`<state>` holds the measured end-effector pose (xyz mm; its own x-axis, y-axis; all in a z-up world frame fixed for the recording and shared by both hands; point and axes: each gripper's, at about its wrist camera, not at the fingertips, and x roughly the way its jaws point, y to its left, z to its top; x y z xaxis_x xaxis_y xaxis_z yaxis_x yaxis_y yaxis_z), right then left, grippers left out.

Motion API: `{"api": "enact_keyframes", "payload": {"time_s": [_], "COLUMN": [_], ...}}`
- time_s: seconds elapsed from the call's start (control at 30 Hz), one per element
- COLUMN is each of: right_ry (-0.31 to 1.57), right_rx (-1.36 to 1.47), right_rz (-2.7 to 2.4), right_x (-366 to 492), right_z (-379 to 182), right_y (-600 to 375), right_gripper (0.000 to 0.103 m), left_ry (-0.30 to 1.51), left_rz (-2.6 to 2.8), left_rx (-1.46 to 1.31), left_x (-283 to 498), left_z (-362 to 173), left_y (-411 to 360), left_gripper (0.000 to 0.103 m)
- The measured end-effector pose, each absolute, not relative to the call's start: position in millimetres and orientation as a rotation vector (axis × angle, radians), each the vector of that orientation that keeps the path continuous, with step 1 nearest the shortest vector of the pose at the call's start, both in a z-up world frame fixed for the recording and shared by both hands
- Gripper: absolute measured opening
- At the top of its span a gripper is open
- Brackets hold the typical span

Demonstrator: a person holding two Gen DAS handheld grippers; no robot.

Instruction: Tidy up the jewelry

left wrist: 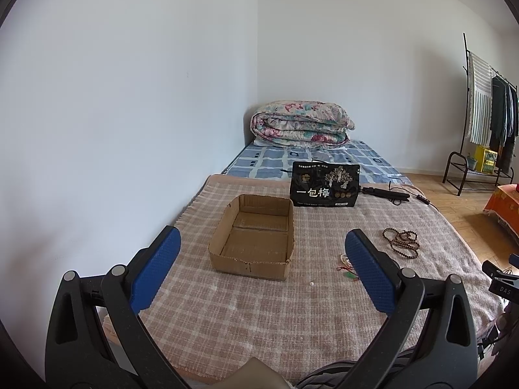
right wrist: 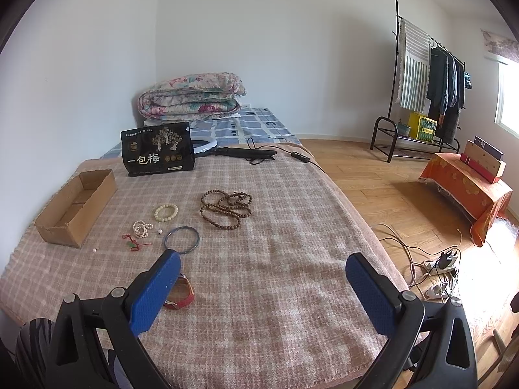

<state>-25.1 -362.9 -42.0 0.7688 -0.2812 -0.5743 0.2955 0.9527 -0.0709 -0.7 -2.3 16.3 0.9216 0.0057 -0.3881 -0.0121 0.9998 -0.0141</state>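
Cardboard box point(left wrist: 253, 238): an open, empty tray on the checked blanket point(right wrist: 275, 259) of the bed – nothing sorted into it yet, so I judge the task to be at its very start.
Left tool point(left wrist: 259, 256): blue pads spread wide, empty, hovering just short of the box.
Right tool point(right wrist: 261, 278): also spread wide and empty, held over bare blanket.
Jewelry: loose on the blanket to the right of the box – wooden bead strand point(right wrist: 227, 207), cream bead bracelet point(right wrist: 166, 212), small pearl string point(right wrist: 142, 229), red cord with green pendant point(right wrist: 133, 243), blue bangle point(right wrist: 181, 239), red watch point(right wrist: 181, 293) beside the right tool's left pad.
Next move: probably a first pick; the watch or bangle lies nearest the right tool, and the thin bangle would need a narrow, low pinch.
Right view only: the bangle, bracelet, watch and a ring light point(right wrist: 204, 145) behind the black snack bag point(right wrist: 157, 154).
Left view only: the box floor, seen bare.
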Motion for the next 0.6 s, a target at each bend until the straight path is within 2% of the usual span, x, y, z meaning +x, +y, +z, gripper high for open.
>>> {"api": "enact_keyframes", "payload": {"time_s": [0.6], "right_ry": [0.62], "right_rx": [0.026], "right_rz": [-0.313], "right_x": [-24.2], "right_z": [-41.8], "right_y": [-362.3], "right_gripper": [0.103], "left_ry": [0.397], "left_rz": [0.008], "left_rx": [-0.017], "left_x": [-1.6], "left_z": [14.7], "left_y": [-1.6], "left_gripper": [0.103]}}
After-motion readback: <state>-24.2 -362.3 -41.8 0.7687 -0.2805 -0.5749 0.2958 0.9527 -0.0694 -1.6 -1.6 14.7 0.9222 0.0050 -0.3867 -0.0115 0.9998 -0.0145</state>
